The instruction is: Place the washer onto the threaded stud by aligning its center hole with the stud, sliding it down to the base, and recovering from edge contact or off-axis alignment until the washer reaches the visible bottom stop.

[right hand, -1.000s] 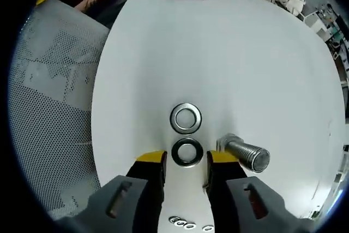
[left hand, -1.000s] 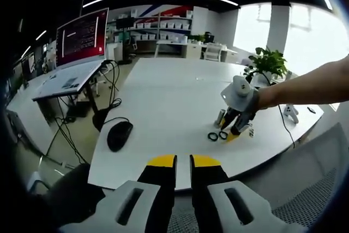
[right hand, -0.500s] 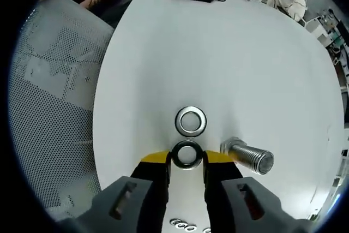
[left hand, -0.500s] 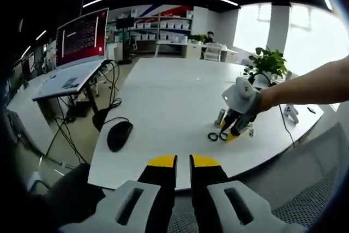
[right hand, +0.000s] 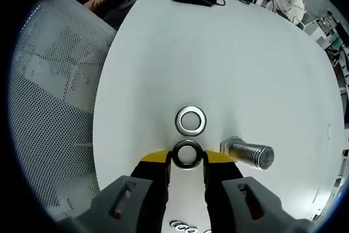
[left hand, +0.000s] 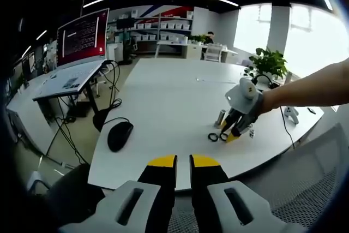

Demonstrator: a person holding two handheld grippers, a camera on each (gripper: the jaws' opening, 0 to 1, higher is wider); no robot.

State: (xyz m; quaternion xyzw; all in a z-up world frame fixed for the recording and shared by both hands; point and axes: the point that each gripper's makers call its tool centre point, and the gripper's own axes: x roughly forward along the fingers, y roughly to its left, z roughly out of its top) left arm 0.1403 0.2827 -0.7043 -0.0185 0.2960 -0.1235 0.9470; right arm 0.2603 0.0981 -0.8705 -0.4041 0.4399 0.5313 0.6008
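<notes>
In the right gripper view my right gripper (right hand: 186, 159) is shut on a steel washer (right hand: 186, 155), its yellow-tipped jaws pressing the washer's two sides on the white table (right hand: 229, 64). A second washer (right hand: 191, 121) lies flat just beyond it. The threaded stud (right hand: 248, 154) stands on the table right of the held washer. In the left gripper view the right gripper (left hand: 229, 134) is far off on the table, next to a washer (left hand: 212, 137) and the stud (left hand: 220, 117). My left gripper (left hand: 183, 162) hovers before the table's near edge, jaws nearly together with nothing between them.
A black mouse (left hand: 119, 135) with its cable lies on the table's left part. Several small washers (right hand: 188, 226) lie near the right gripper's body. A mesh chair (right hand: 49, 96) stands beside the table edge. A monitor (left hand: 83, 36) and a potted plant (left hand: 267, 61) are further off.
The right gripper closed on the near washer between one second and half a second ago and still holds it. The left gripper has not moved.
</notes>
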